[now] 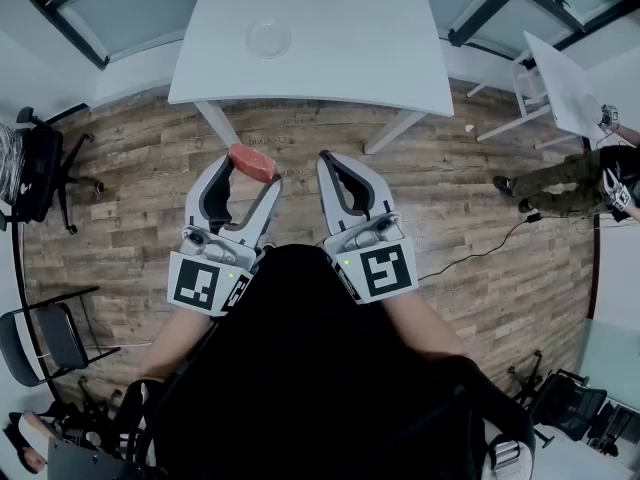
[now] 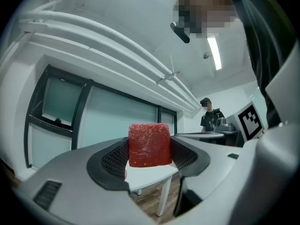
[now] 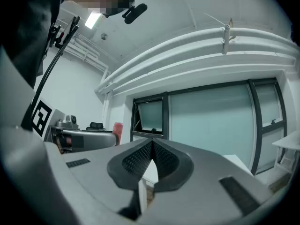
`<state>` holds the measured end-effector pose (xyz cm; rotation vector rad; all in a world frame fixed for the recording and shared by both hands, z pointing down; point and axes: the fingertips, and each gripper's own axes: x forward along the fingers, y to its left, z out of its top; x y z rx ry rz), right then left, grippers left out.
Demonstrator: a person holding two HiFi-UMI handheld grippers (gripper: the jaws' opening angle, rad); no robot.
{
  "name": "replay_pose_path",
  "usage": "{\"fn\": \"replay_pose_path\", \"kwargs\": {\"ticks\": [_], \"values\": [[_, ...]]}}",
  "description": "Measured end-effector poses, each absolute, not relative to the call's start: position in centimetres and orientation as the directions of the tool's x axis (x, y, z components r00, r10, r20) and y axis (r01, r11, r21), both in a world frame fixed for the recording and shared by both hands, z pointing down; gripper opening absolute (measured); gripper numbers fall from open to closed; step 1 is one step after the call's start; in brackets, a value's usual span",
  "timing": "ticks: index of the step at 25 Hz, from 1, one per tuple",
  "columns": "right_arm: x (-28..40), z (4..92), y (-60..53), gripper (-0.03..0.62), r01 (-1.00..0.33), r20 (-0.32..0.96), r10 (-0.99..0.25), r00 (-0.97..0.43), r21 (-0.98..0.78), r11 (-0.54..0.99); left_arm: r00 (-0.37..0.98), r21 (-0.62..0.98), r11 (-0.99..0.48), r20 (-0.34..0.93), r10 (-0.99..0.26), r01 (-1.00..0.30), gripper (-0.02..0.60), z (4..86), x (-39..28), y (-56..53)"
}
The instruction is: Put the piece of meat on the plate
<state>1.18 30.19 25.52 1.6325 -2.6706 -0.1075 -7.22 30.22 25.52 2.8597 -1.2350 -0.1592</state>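
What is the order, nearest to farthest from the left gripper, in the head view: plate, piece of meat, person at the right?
1. piece of meat, held in the jaws of the left gripper.
2. plate, on the white table ahead.
3. person, at the far right edge.

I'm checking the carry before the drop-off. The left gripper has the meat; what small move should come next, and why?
Probably move the left gripper forward toward the white table. Its jaws clamp the piece of meat, which hangs in the air over the wooden floor. The plate sits further ahead on the table, so the meat is not above it yet.
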Motion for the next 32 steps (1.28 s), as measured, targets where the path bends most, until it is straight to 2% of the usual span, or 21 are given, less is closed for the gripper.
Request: {"fn": "replay_pose_path", "kwargs": {"ticks": [5,15,22,32], "values": [[-0.3,25.7,30.3,0.003,-0.897,-0.034,-0.897,-0.440,0.065,0.438,0.689,0.056,-0.695,-0.093,-0.719,-0.717,0.276,25.6,-8.7,30.5],[-1.5,26.1,30.1,0.003,-0.914,-0.069,-0.914,-0.400,-0.045,0.404,0.691,0.080,-0.696,-0.083,-0.718,-0.713,0.276,26.0,-11.4,30.2],[0.7,26.6,26.3,0.003,-0.913,-0.067,-0.913,-0.402,-0.054,0.405,0.667,0.061,-0.672,-0.082,-0.741,-0.738,0.278,26.2,-9.9,26.6],[4.4,27.5,17.7,0.003,-0.865,-0.054,-0.866,-0.498,-0.037,0.500,0.596,0.071,-0.598,-0.051,-0.801,-0.798,0.276,27.3,-5.6,19.1]]}}
